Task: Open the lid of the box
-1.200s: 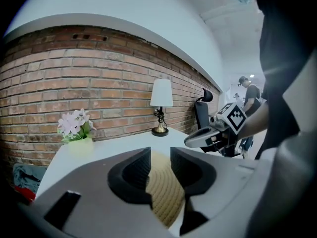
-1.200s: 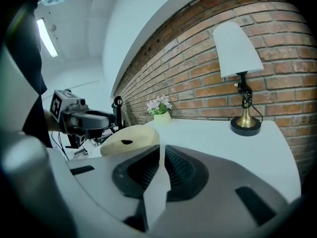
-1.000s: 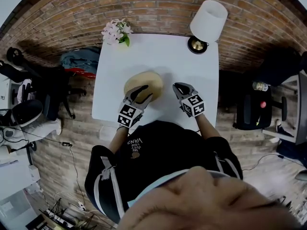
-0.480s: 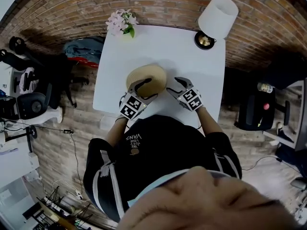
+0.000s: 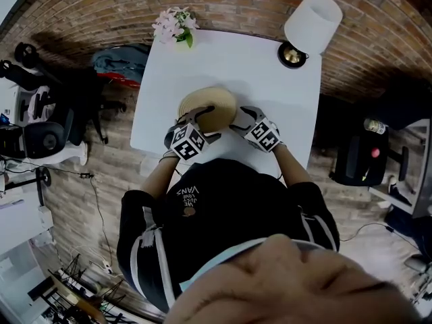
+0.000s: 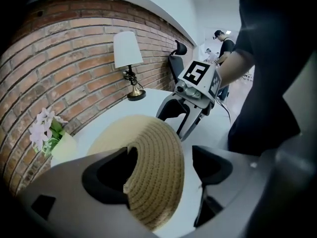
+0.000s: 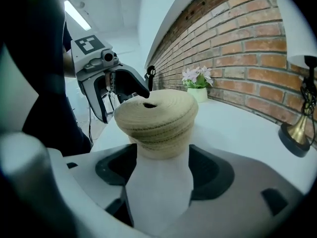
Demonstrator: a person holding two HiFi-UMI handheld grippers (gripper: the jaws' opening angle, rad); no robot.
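A: We're holding both tools wide, their jaws having just been opening; the left gripper (image 6: 161, 168) is straddling the lid (image 6: 153, 148) at its rim; the right gripper (image 7: 163, 171) is facing the box (image 7: 161, 140), just ahead of its gap; neither is pressing.

B: The box is sitting on the table (image 5: 229, 63) between them; if we're pinching lid and wall together, we're risking lifting everything; if the right is clamping high, we're pinning the lid shut.
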